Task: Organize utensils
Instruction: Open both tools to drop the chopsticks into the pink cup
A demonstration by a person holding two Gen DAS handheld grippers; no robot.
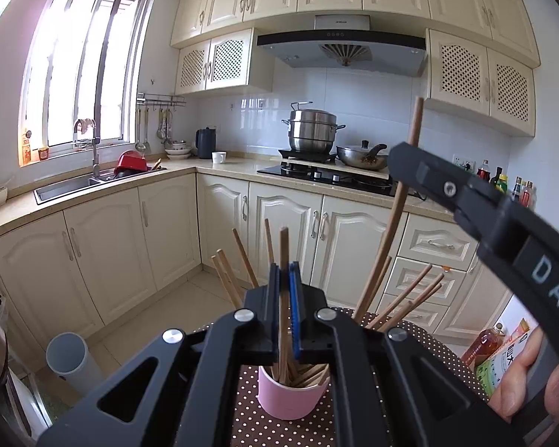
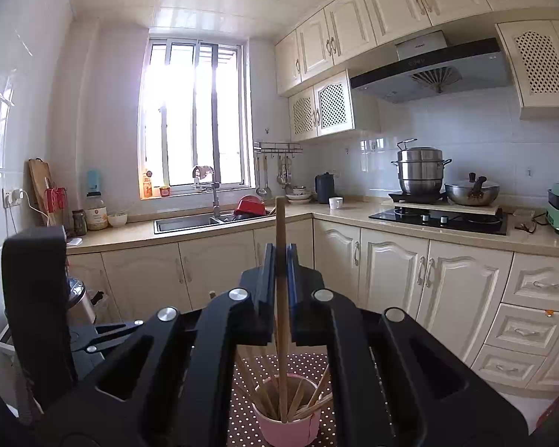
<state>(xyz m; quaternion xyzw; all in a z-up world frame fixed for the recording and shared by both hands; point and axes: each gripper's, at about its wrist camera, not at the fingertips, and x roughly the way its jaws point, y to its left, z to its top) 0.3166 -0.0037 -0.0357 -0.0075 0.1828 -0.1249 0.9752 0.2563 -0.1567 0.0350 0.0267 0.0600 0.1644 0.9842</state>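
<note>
Two grippers, left gripper point(image 1: 284, 272) and right gripper point(image 2: 281, 257), fingers each clamped on one chopstick above one pink cup point(image 1: 292, 398)

Only clear lettering is white "DAS" on the black plastic body of the right gripper point(image 1: 400, 158), cut off at the frame edge. The silver range hood point(image 1: 341, 22) and a green-labelled bottle point(image 1: 503, 361) carry print too, way too blurry to read.
</note>
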